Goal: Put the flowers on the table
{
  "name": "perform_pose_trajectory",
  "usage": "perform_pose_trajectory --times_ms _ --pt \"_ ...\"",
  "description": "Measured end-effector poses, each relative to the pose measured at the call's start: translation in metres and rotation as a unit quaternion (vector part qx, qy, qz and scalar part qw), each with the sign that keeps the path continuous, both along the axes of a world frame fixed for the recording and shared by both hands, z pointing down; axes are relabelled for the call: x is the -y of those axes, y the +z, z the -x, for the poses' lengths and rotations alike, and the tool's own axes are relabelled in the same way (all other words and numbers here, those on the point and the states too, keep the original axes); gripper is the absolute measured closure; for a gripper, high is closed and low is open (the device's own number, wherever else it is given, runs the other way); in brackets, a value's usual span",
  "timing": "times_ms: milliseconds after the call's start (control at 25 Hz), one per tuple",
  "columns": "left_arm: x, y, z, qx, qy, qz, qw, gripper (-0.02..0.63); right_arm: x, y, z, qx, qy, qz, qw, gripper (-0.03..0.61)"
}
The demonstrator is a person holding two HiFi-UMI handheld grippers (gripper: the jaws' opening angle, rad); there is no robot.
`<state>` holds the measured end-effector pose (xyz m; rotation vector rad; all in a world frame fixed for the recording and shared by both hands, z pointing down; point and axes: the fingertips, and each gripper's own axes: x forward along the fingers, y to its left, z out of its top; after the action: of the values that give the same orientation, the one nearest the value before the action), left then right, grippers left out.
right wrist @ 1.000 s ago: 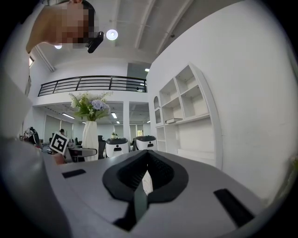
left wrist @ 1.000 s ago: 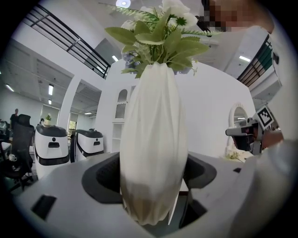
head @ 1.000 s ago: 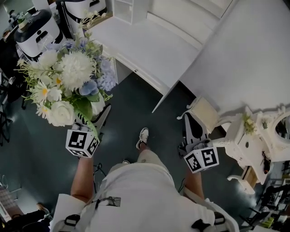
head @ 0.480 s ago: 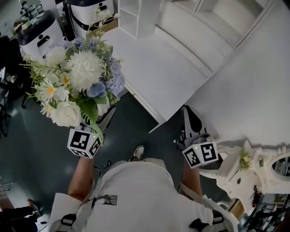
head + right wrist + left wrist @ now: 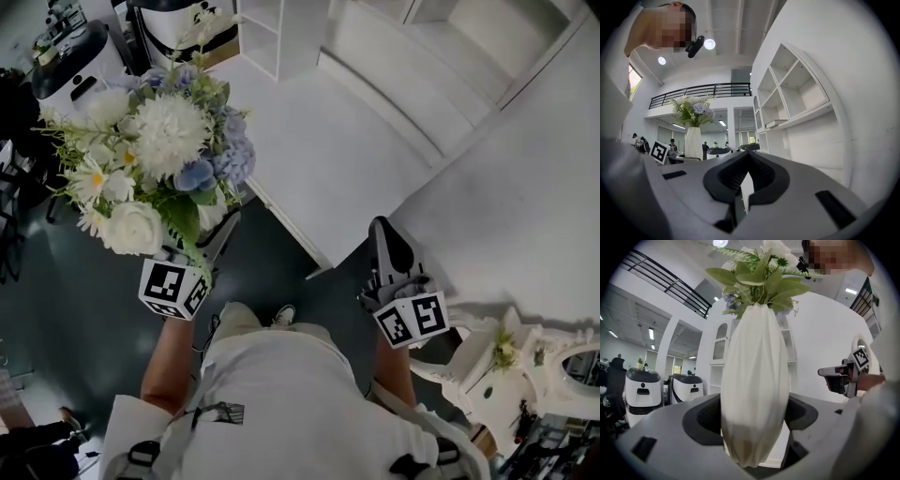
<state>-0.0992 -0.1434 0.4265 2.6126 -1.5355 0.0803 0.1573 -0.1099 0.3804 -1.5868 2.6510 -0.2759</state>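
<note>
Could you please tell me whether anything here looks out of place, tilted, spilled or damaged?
Nothing stands out. The white vase sits upright, clamped between the fingers of the left gripper, and the flowers look full and intact. The right gripper is empty, its fingers together.

White tabletop (image 5: pixel 328 150) lies open ahead; white open shelf unit (image 5: pixel 267 33) bounds far edge; tall white shelving wall (image 5: pixel 525 187) crowds right.
</note>
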Motion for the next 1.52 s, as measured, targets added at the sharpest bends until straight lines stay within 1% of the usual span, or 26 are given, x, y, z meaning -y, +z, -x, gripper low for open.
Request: perform_pose_trajectory --times_ms 360,680,920,1000,1120,1200,1360,1520 --pt "0.004 0.001 -0.002 -0.002 0.014 -0.004 0.9999 0.242 -0.014 0.01 0.01 -0.007 0.006 0.019 1.0 0.568" --pt "0.007 0.002 -0.005 -0.005 0.036 -0.01 0.9993 0.242 -0.026 -0.008 0.016 -0.028 0.025 0.008 0.999 0.568" --pt "0.012 0.002 -0.004 -0.008 0.053 -0.029 0.9982 0.242 -0.039 -0.018 0.022 -0.047 0.043 -0.002 0.998 0.568" --pt "0.014 0.001 -0.004 -0.009 0.045 -0.034 0.9984 0.242 -0.035 -0.02 0.025 -0.051 0.033 0.001 0.998 0.568" --pt "0.017 0.003 -0.005 -0.008 0.026 -0.031 0.9991 0.242 -0.022 -0.025 0.031 -0.058 0.001 0.005 0.998 0.568" --pt "0.019 0.004 -0.005 -0.008 0.024 -0.033 0.9991 0.241 -0.018 -0.028 0.039 -0.064 -0.012 0.001 0.998 0.568" --pt "0.017 0.002 -0.002 -0.008 0.021 -0.037 0.9991 0.242 -0.025 -0.034 0.052 -0.07 -0.021 0.001 0.997 0.568" --pt "0.01 0.001 -0.003 -0.009 0.02 -0.024 0.9995 0.242 -0.039 -0.041 0.061 -0.071 -0.032 0.012 0.997 0.568"
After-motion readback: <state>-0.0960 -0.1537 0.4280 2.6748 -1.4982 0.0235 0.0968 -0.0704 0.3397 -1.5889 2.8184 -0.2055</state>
